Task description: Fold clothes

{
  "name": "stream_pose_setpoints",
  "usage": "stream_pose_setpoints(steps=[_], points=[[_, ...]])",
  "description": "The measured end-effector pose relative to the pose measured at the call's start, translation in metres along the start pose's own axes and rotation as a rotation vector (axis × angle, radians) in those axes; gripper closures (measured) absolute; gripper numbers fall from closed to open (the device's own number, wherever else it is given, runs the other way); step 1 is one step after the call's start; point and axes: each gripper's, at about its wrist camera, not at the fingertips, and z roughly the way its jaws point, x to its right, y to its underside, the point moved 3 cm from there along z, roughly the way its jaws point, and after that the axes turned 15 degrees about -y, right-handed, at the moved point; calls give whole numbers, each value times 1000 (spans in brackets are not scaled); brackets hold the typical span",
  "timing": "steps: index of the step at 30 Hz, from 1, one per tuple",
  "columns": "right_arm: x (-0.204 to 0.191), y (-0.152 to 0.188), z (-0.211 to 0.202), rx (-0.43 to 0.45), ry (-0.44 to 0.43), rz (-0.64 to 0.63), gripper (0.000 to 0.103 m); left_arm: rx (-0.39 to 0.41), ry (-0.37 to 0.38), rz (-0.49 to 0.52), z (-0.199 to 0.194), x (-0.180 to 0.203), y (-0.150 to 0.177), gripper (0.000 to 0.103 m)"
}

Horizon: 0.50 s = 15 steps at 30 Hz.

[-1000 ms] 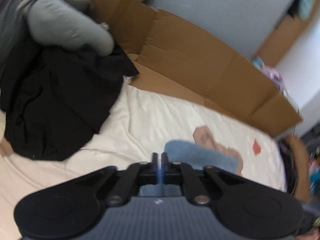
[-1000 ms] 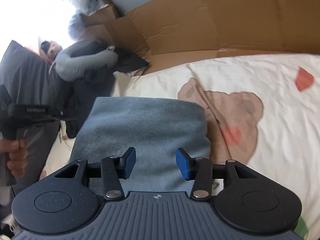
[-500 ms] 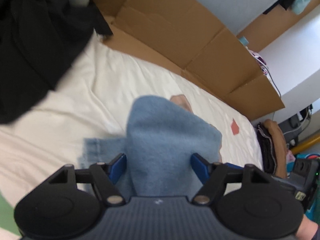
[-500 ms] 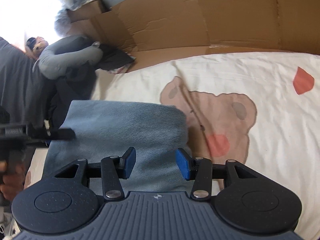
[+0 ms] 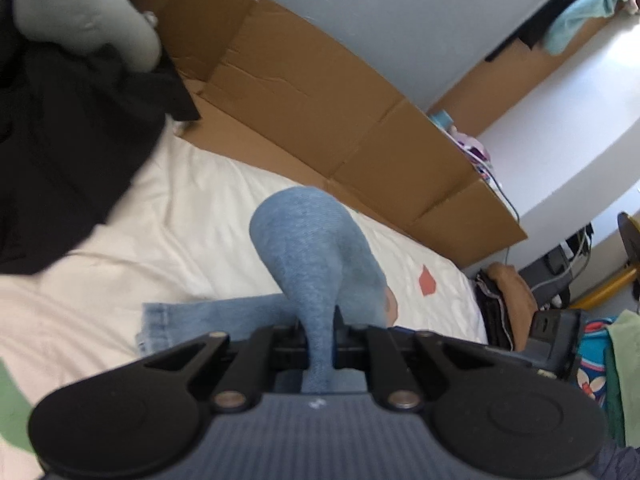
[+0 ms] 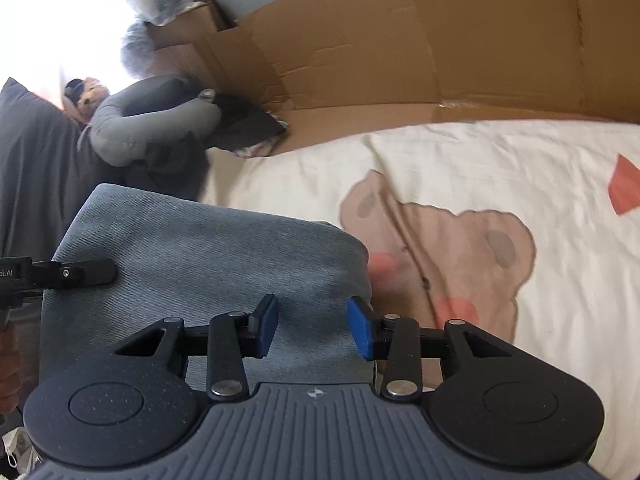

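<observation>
A pair of light blue jeans (image 5: pixel 308 252) lies folded on the white bedsheet (image 5: pixel 192 208). My left gripper (image 5: pixel 320 344) is shut on a raised fold of the jeans, which bulges up ahead of the fingers. A hemmed leg end (image 5: pixel 160 320) lies flat to the left. In the right wrist view the jeans (image 6: pixel 208 248) lie as a folded block. My right gripper (image 6: pixel 312 324) is open and empty just above their near right edge. The left gripper's fingers (image 6: pixel 88 273) rest on the block's left side.
Flattened cardboard (image 5: pixel 320 92) lines the wall behind the bed. A black garment (image 5: pixel 68 148) and a grey cushion (image 5: pixel 84 20) lie at the far left. A stack of folded clothes (image 5: pixel 504 304) sits off the right edge. The sheet has a bear print (image 6: pixel 440 248).
My left gripper was shut, opened around the jeans half a second ago, and is now shut on a fold of them. The right gripper stayed open over the jeans.
</observation>
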Motion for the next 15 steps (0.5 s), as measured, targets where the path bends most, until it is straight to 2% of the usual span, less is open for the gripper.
stream_pose_setpoints(steps=[4,12,15], points=[[-9,-4,11,-12,-6,-28,63,-22,-41,-48,11,-30,7,95],[-6,-9,47,-107,60,-100,70,-53,-31,-124,56,-63,20,94],[2,-14,57,-129,76,-94,77,-58,-24,-143,63,-69,26,93]])
